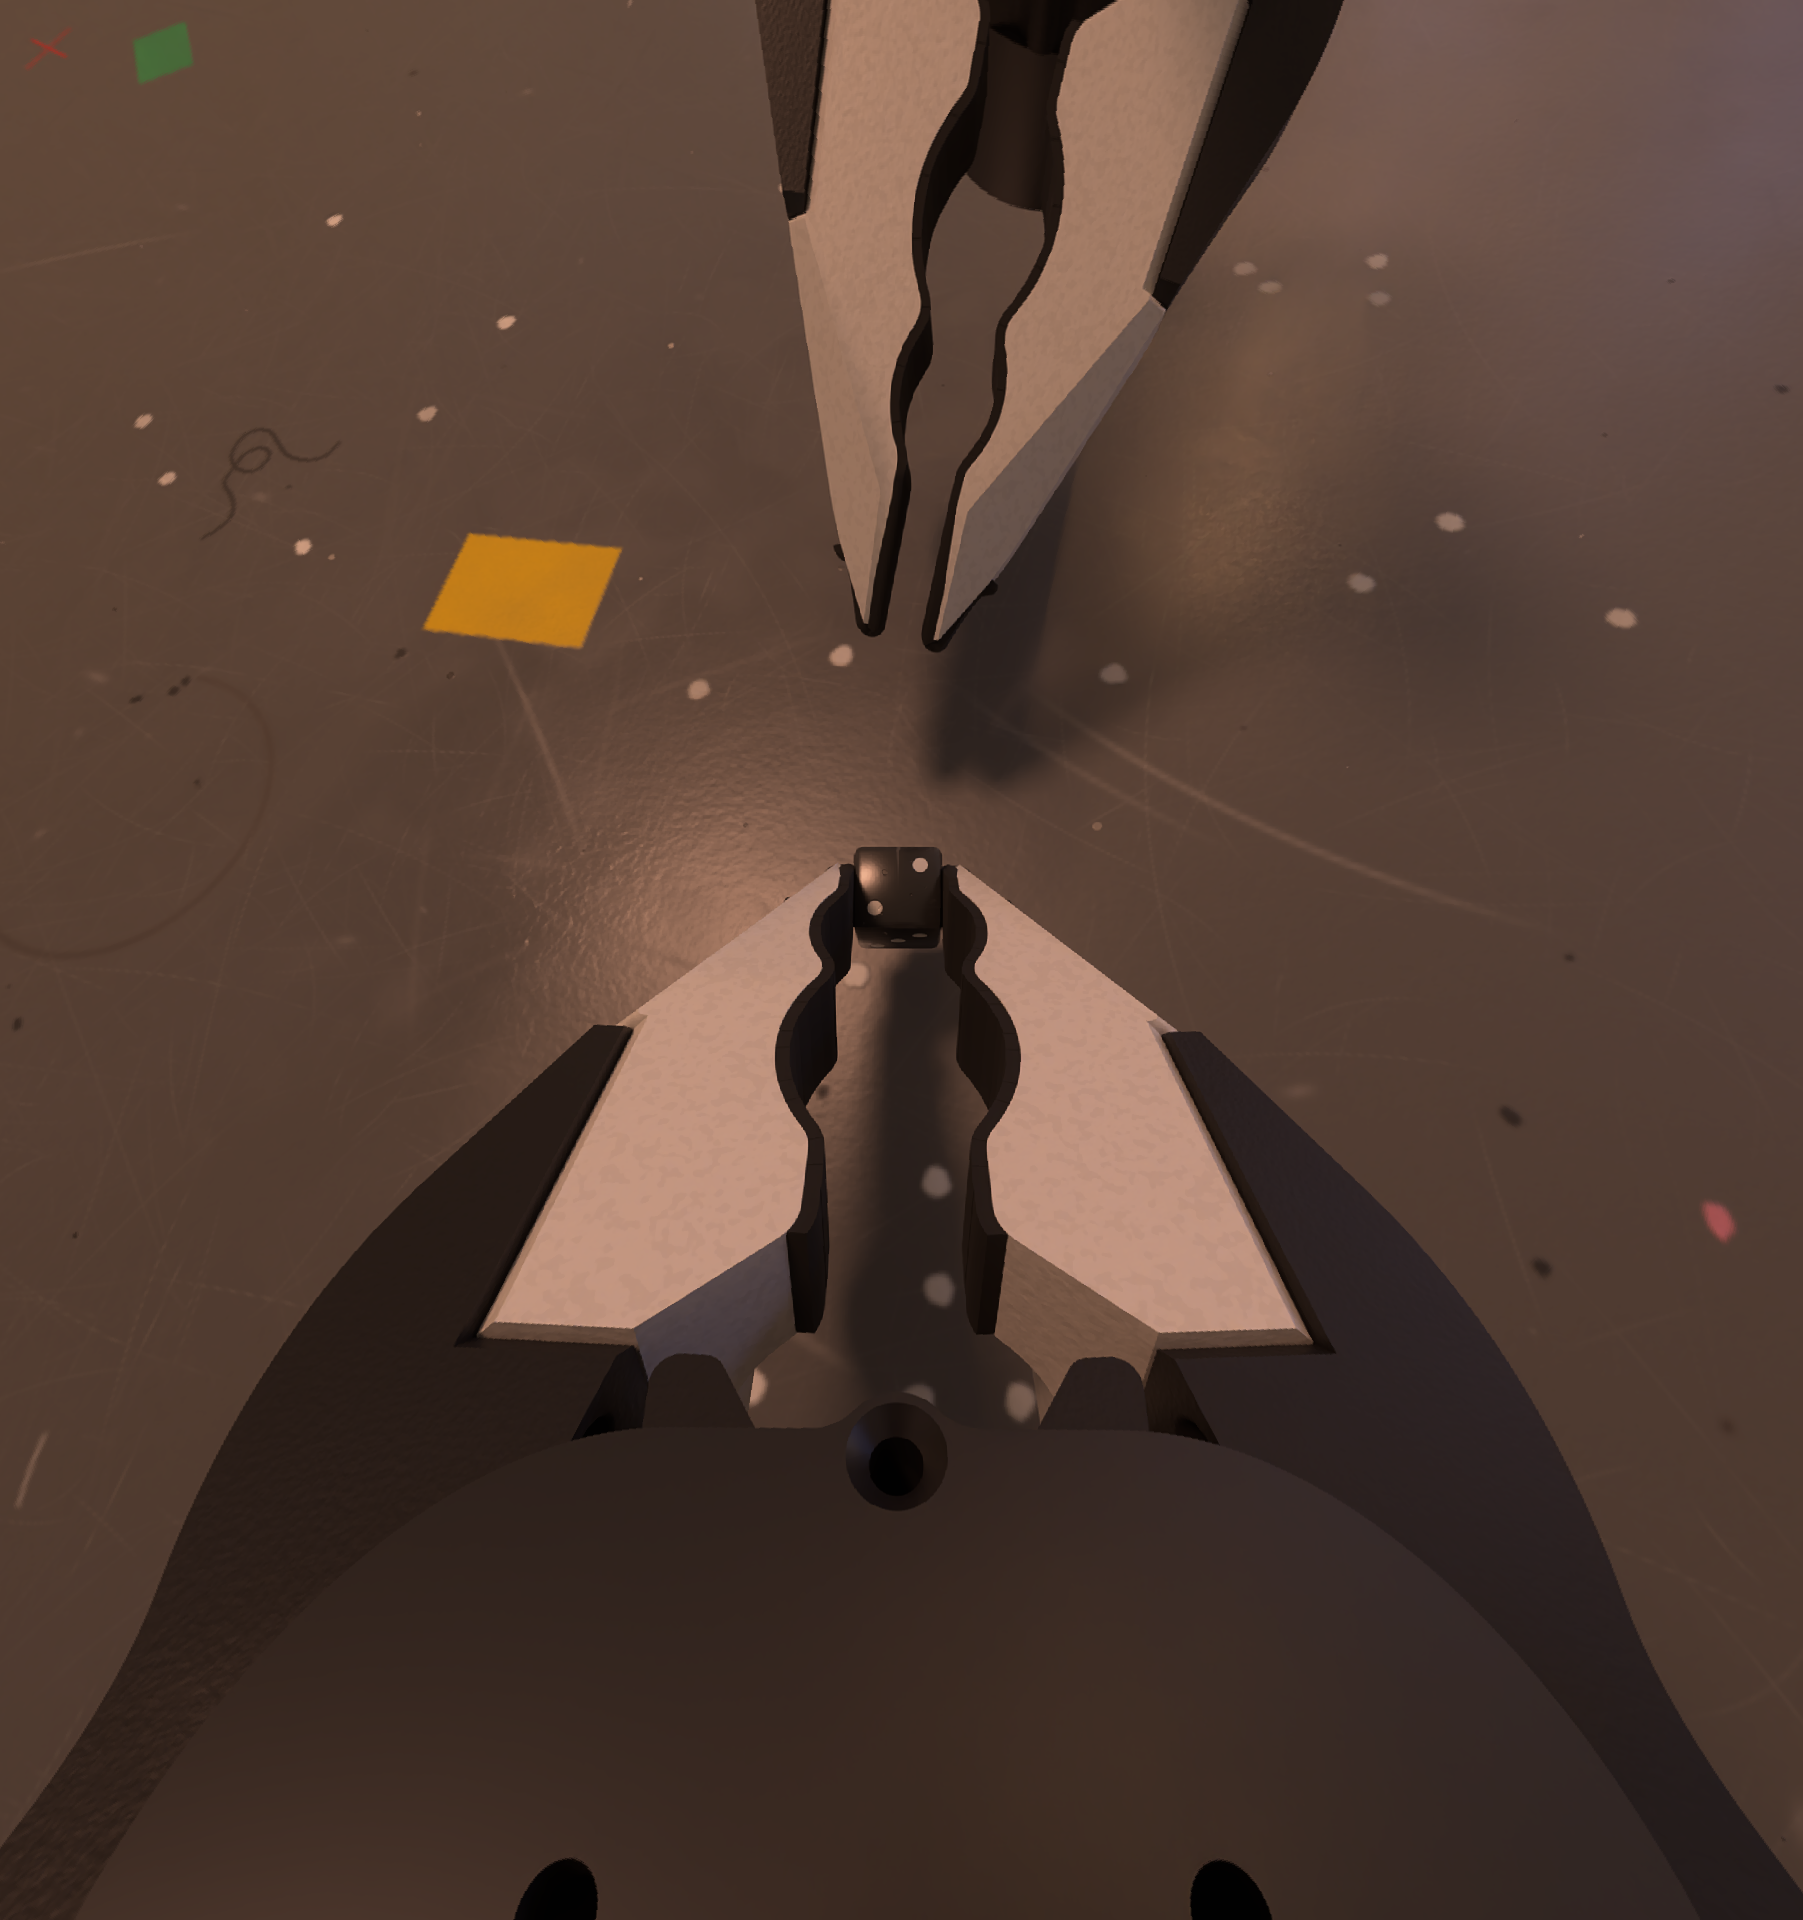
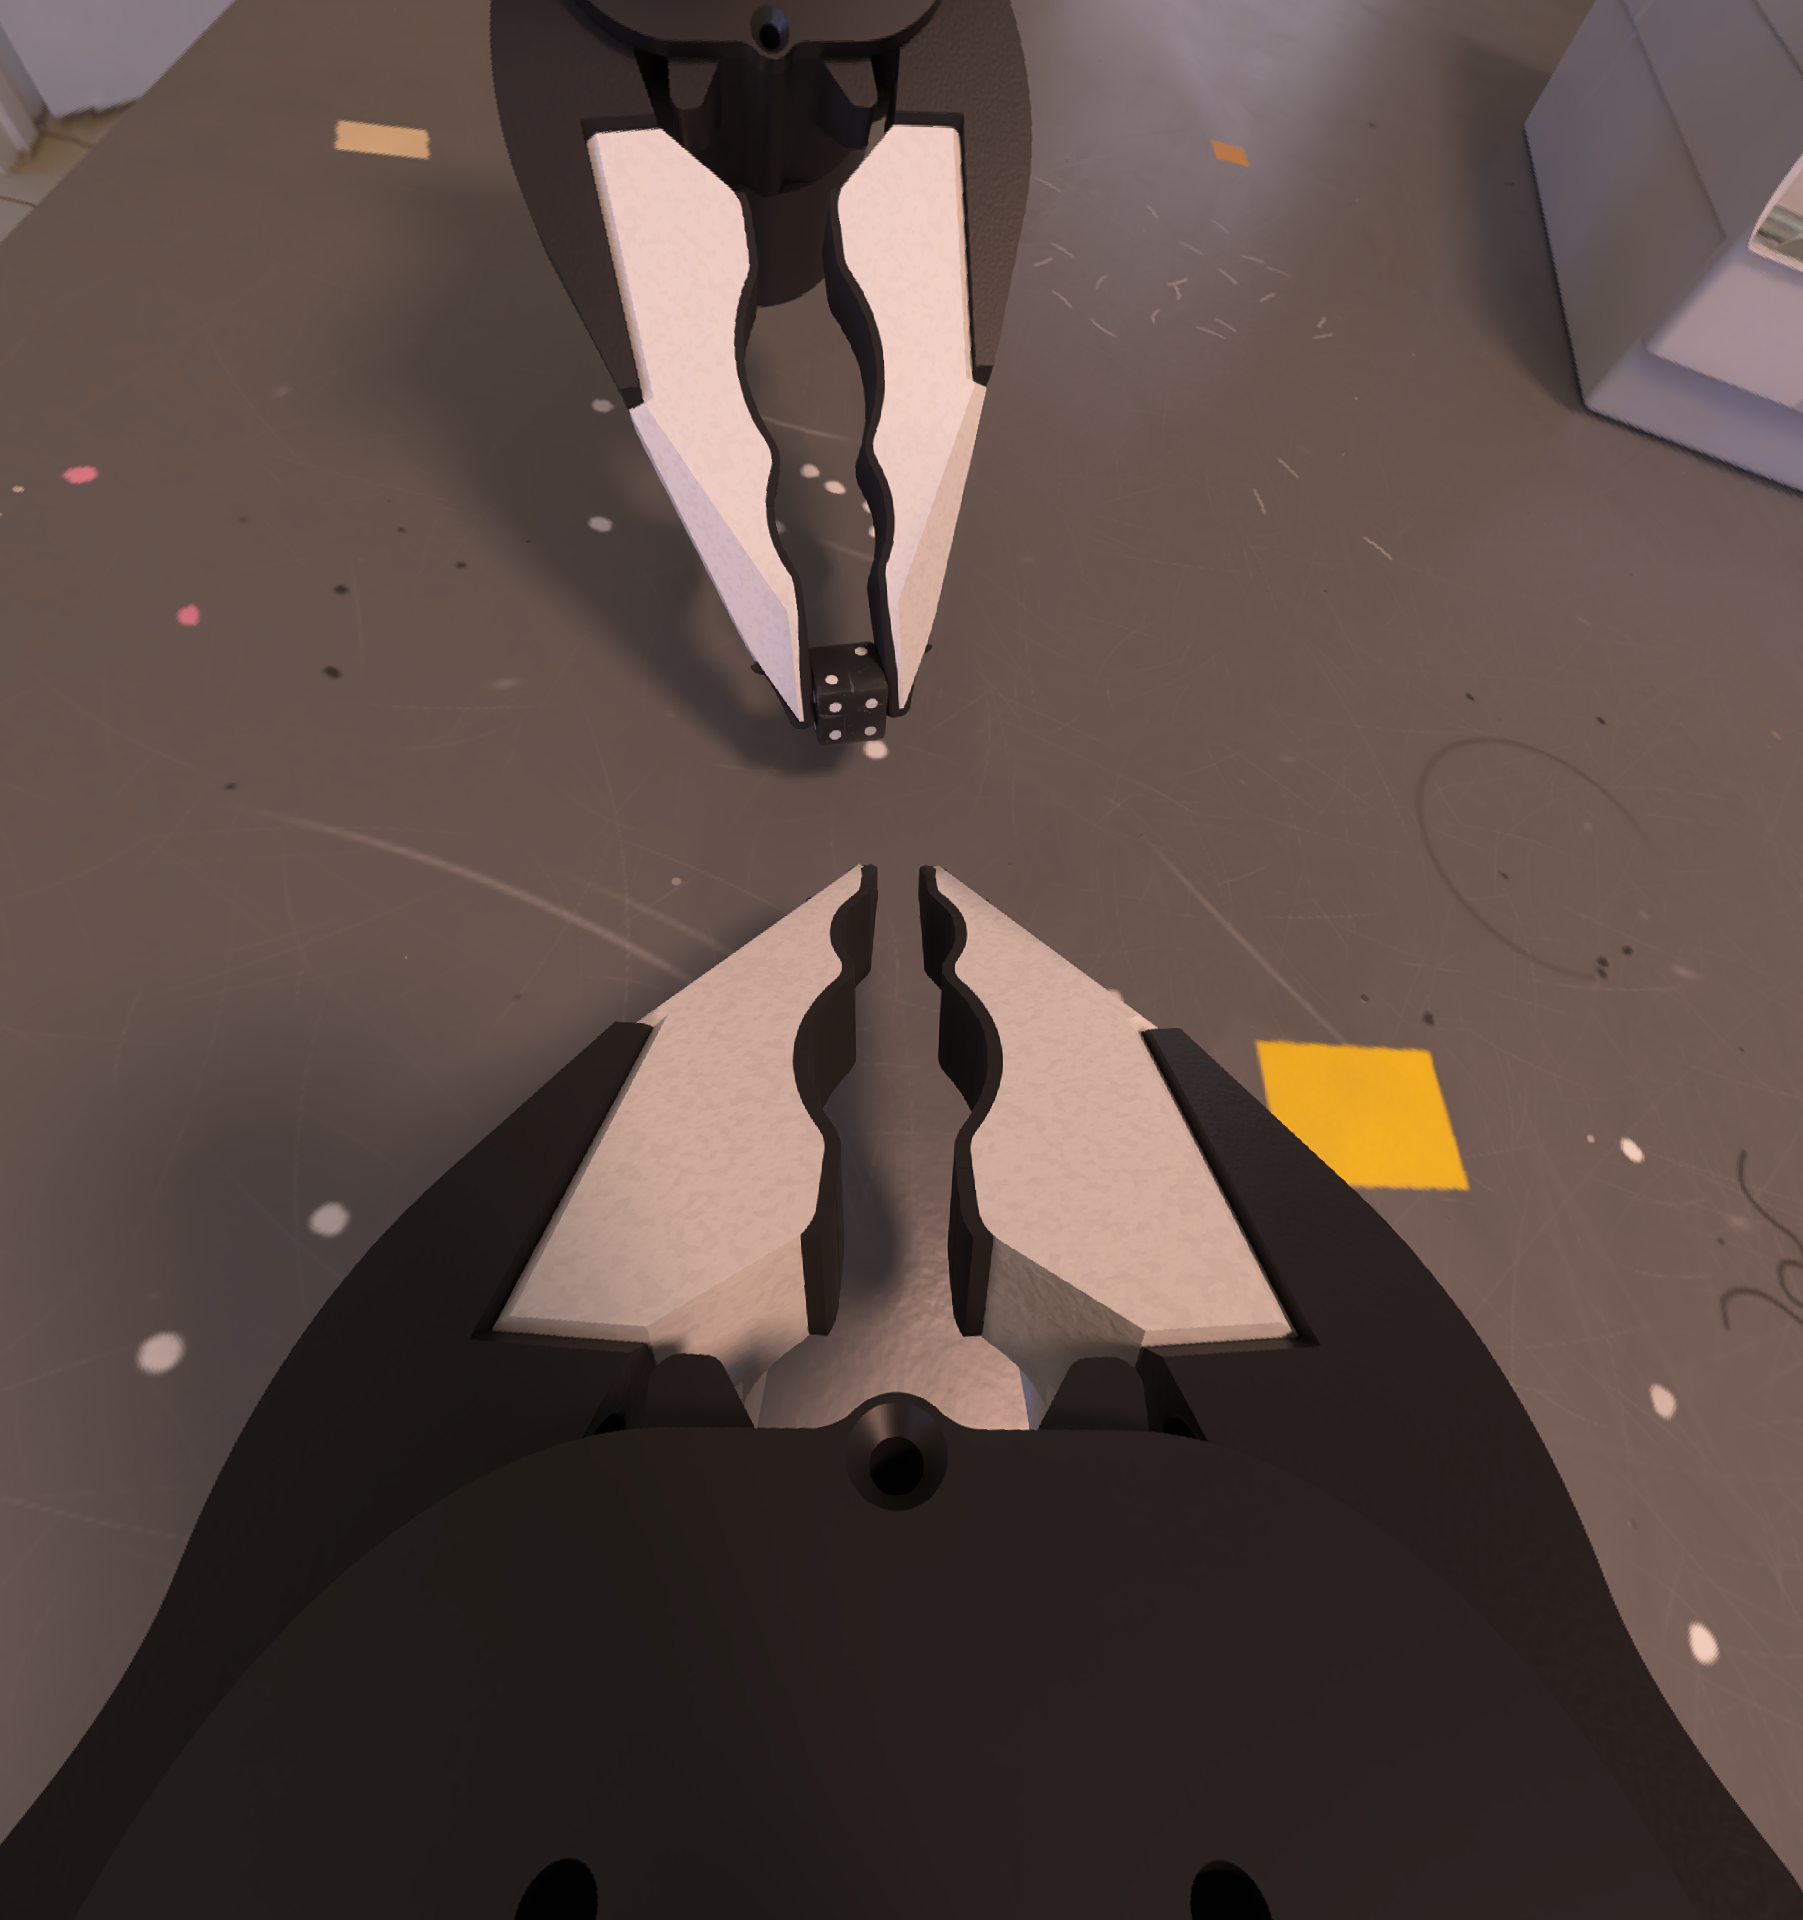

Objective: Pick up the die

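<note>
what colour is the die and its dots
The die is black with white dots, clearest in the right wrist view, between the left gripper's fingertips.

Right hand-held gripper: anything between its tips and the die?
Nothing: only bare, speckled floor separates the right hand-held gripper from the die, per the right wrist view.

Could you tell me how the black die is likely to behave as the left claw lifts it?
The die looks rigid, small and probably light. Its glossy faces and rounded edges may slip or twist, since only the tips of the left claw pinch it. If dropped, it would probably tumble.
</note>
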`<state>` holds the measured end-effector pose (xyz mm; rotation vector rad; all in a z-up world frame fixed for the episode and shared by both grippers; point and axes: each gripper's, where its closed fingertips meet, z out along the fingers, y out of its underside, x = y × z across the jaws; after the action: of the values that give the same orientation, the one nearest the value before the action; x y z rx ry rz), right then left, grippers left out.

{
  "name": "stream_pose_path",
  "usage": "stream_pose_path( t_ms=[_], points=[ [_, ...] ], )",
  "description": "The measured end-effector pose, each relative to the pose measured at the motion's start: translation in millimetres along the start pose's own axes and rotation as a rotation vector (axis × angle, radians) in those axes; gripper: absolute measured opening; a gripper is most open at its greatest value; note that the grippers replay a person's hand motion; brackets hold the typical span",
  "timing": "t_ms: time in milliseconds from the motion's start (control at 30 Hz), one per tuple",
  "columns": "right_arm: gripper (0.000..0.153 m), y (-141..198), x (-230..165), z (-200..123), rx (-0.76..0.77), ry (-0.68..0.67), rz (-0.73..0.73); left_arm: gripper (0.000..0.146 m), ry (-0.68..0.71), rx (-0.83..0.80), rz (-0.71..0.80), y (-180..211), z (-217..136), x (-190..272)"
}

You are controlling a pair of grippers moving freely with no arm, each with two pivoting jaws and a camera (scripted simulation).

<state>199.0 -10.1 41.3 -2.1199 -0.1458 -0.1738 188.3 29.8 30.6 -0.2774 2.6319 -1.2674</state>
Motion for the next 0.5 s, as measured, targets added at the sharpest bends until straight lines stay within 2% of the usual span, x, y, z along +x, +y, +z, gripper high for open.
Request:
stream_pose_path(
  t_ms=[500],
  points=[
    [0.008, -10.7, -3.2, -6.9, 0.102, -0.05, 0.054, 0.016, 0.024, 0.072, -0.023, -11.9, -8.4, 3.3]
  ],
)
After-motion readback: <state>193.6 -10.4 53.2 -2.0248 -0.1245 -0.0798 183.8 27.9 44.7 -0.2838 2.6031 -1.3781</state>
